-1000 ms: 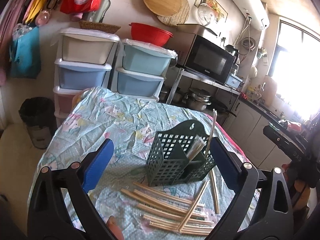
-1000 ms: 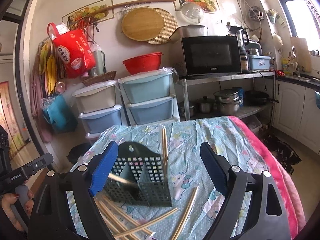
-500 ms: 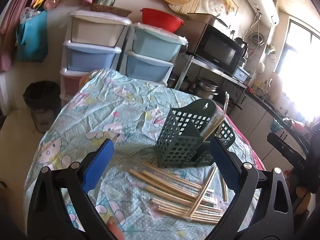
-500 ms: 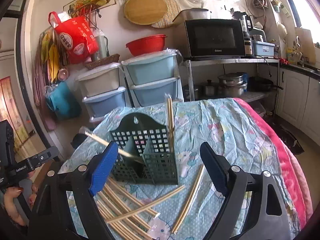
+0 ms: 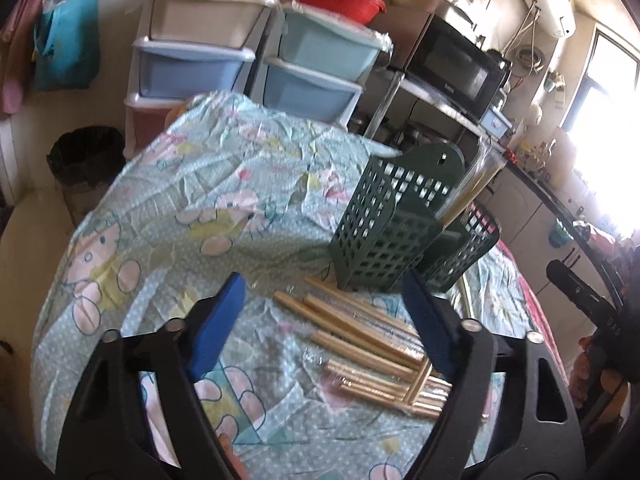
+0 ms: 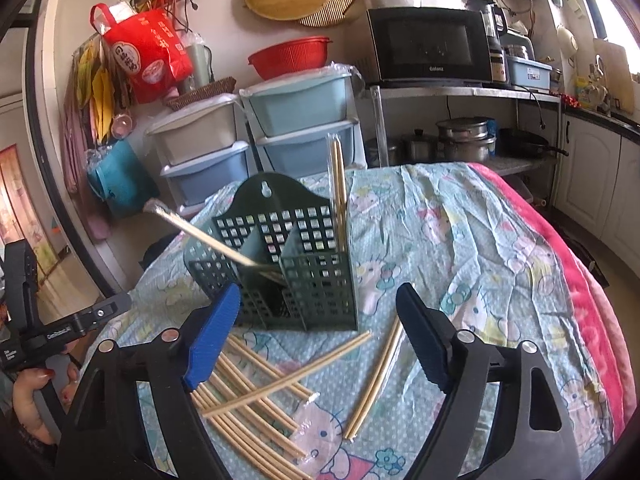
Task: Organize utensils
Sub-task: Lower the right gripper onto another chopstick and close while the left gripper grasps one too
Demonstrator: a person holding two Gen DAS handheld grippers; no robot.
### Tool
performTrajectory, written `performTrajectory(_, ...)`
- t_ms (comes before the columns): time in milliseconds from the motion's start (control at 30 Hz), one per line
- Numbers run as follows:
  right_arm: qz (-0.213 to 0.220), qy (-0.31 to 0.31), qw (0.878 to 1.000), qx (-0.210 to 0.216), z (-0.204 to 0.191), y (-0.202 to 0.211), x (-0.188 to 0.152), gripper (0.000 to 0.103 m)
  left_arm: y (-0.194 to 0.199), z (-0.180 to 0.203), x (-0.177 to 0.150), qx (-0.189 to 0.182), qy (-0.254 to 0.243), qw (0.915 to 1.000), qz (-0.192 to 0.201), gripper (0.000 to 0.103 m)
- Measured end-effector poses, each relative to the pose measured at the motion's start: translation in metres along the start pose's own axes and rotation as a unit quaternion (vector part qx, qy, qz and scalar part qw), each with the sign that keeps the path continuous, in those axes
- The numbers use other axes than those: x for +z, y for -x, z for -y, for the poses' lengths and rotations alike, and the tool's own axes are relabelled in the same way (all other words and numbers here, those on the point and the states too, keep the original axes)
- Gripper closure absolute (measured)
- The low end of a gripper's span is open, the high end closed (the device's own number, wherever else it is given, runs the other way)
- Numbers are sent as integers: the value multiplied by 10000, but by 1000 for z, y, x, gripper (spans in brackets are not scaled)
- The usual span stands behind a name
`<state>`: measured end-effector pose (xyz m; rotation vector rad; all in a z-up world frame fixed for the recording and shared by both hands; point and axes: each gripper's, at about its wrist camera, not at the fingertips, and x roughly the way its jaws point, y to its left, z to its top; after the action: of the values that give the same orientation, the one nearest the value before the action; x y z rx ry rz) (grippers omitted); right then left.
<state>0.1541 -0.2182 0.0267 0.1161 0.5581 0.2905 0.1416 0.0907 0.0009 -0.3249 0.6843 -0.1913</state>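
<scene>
Ahead of the right gripper, past the cartoon-print tablecloth [image 6: 460, 216], stacked pastel drawer units [image 6: 256, 140] stand against a pale wall [image 6: 224, 8]. To their right a black microwave [image 6: 428, 44] tops a metal shelf [image 6: 464, 92] holding pots [image 6: 464, 140]. Bright daylight floods a window [image 5: 608, 84] at far right.

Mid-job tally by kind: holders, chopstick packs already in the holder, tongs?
Green holder: 1
Chopstick packs in it: 2, upright pack and leaning pack
Tongs: 2, left tongs and right tongs, both open
Total: 5; loose chopsticks on the cloth overlap too much to count.
</scene>
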Motion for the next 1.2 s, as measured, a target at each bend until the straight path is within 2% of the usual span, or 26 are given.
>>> performTrajectory(133,-148,-3,9999,31,1,-4,-7,33,-12,-2,-9,11,-41,9997,-247,62)
performTrajectory(267,-330,7,9994,92,3,-9,-16,39,-25,-6,-15,5,-31,9989,-471,73)
performTrajectory(600,-878,-321,9955,149,18,-37,-34,54,-54,-11,-24,-80,-22,9959,-906,74)
performTrajectory(833,-1414,-830,9863,192,36,-75,-40,63,-70,-13,-27,-63,-67,9934,-1142,74)
performTrajectory(1200,-1977,-1182,9731,23,44,-121,-37,68,-78,-14,-28,36,-180,9923,-1228,74)
